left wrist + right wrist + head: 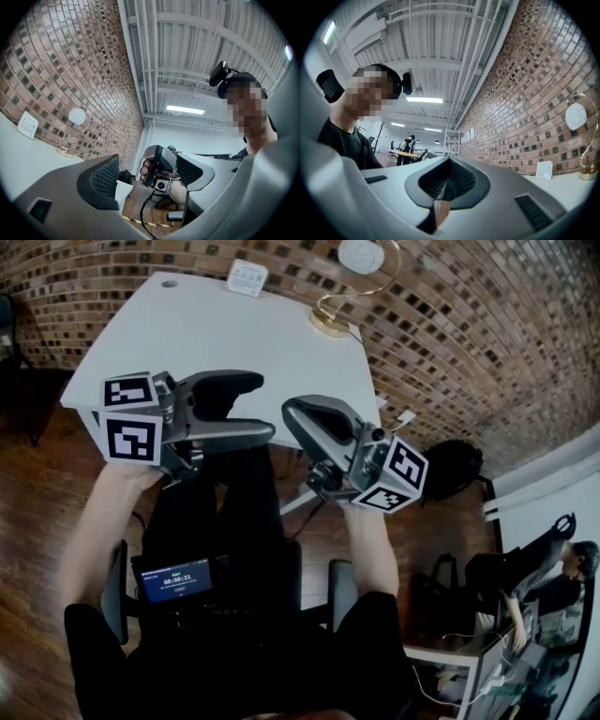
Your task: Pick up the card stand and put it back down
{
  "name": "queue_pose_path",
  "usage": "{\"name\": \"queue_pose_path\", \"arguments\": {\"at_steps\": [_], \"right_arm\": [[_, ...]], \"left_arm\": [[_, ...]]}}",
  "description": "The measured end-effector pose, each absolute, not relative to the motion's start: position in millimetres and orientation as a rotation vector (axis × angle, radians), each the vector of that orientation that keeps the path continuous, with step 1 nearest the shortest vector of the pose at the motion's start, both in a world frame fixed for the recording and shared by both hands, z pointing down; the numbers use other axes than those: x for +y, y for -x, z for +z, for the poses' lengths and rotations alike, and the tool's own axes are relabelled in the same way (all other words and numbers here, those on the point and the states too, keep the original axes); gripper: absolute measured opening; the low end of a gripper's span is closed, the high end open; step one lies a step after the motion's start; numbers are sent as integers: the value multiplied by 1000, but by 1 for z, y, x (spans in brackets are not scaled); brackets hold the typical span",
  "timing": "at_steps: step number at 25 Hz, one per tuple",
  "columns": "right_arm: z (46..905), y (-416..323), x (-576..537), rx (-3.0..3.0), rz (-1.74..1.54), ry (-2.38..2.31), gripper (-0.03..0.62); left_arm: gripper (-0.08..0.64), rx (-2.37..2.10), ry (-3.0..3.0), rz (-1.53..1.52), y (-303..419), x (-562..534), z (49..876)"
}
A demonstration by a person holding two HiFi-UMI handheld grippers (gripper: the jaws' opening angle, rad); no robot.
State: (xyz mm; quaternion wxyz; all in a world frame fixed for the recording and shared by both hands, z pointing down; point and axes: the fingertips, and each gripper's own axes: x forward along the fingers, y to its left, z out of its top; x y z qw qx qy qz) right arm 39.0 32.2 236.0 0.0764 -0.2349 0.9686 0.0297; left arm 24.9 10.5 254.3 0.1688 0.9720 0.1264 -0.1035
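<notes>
Screen unit (175,579) on lap. Left gripper (255,407) jaws wide apart, empty; right gripper (298,415) jaws pressed together, empty. Both at near bench (234,329) edge. Card stand (328,322) upright at far edge, well apart; white sign (247,277) near it.

Table (234,334): one
Card stand (329,322): one
White sign (247,277): one, at the wall
Grippers: two, left gripper (260,407) and right gripper (298,413)
Marker cubes: two, left cube (131,418) and right cube (398,474)
Screen (175,579): one
People in head view: two, wearer (103,521) and seated person (565,576)
</notes>
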Motion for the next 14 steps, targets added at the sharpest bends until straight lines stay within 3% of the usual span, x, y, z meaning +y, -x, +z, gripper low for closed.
{"name": "queue_pose_path", "arguments": {"at_steps": [14], "right_arm": [[240,-35,31,2902,69,711,15]], "left_arm": [[385,345,-2762,-307,-16,11,257]]}}
